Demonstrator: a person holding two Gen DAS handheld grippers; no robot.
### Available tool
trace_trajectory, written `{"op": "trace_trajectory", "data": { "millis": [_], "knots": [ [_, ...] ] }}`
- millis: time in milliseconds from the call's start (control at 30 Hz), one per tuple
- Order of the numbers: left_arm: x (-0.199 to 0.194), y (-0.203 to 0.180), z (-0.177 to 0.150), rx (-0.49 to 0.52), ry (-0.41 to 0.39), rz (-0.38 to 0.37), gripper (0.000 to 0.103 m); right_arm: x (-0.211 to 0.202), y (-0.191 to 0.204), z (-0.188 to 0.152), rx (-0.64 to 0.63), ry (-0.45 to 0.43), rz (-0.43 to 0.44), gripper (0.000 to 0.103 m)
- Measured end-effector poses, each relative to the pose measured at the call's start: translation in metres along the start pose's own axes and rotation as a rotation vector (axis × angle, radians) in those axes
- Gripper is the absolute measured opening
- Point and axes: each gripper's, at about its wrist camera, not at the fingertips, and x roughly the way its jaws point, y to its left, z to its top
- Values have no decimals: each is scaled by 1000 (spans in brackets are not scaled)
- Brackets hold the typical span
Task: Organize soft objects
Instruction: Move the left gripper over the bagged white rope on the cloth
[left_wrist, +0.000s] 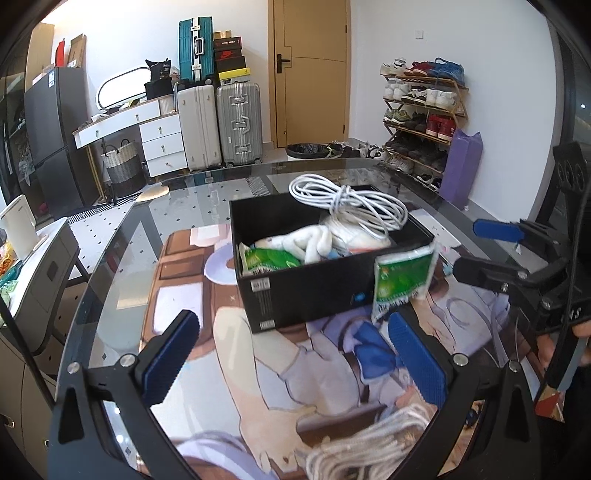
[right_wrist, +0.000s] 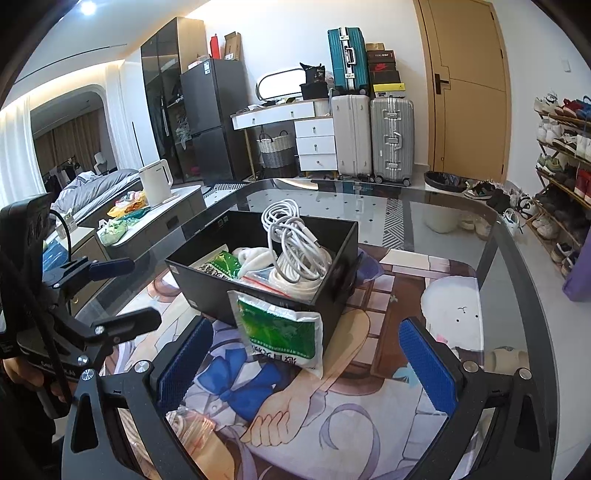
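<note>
Both jaws gape empty; ahead of them a green packet (right_wrist: 282, 328) leans against the black box (right_wrist: 207, 291) on the desk (right_wrist: 443, 218).

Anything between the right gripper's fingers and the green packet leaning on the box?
No: in the right wrist view only bare printed mat separates the open right gripper from the green packet against the black box.

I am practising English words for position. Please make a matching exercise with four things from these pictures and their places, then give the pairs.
Things
1. white cable coil
2. green and white packet
3. second green packet
4. black box

Places
A. standing on the glass table
B. leaning against the box's outer wall
C. on top of the box's contents
D. inside the box, near a corner

Pairs: 1-C, 2-B, 3-D, 4-A
</note>
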Motion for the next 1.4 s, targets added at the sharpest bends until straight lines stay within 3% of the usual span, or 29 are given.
{"op": "trace_trajectory", "data": {
  "millis": [533,1400],
  "knots": [
    [-23,-1,-36,-22,38,-20,103,-15,10,-17,-12,26,0,102],
    [-25,-33,-70,138,145,-119,103,-21,12,-32,-7,55,0,102]
  ]
}}
